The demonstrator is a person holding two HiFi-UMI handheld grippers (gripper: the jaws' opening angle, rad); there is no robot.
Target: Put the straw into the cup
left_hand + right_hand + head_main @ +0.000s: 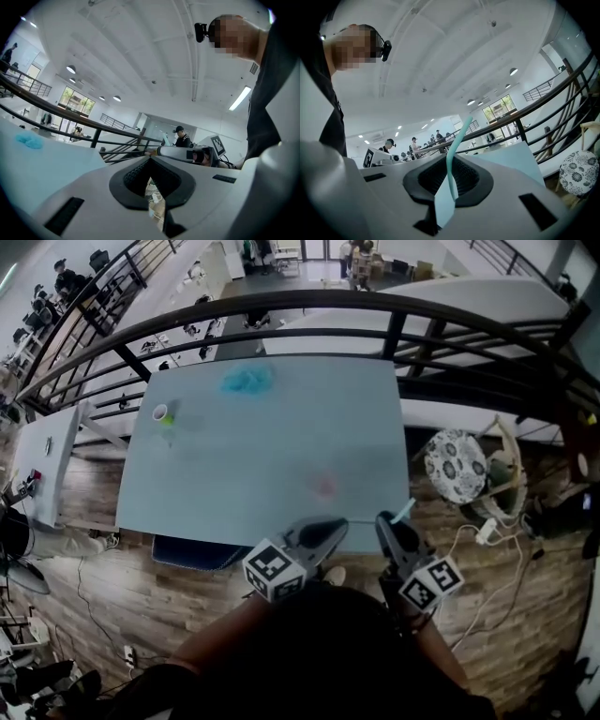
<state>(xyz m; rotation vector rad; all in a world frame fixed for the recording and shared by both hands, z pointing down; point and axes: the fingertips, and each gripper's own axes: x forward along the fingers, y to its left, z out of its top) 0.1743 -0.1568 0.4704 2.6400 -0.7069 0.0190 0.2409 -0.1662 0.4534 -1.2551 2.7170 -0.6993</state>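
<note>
The teal straw (451, 159) is pinched between the jaws of the right gripper (389, 524). They are closed on its lower part, so that most of its length sticks out beyond the tips and slants upward. The bit below the pads looks broader and flatter, though I cannot tell why. In the head view the straw shows as a short pale stub past that gripper's nose, at the near edge of the pale blue table (281, 446). The left gripper (333, 528) sits just beside it, to its left, over the same edge. Its jaws are drawn together with only a thin slit between them and nothing in it. The cup (161, 412), a small one with a yellow-green side, stands upright near the far left corner of the table, well apart from both grippers. A crumpled blue thing (247, 381) lies at the far edge, to the right of the cup. A dark railing (309, 304) runs beyond the table, and a stool (456, 465) with a patterned seat stands to its right. I judge the step in hand to be the carry, with the straw gripped but not yet near the cup. The next move calls for a long reach across to the far left, then tipping the free end down over the cup's mouth and lowering it in before the jaws let go. The cup looks light, so a sideways knock could topple it, and the empty gripper could steady it.
</note>
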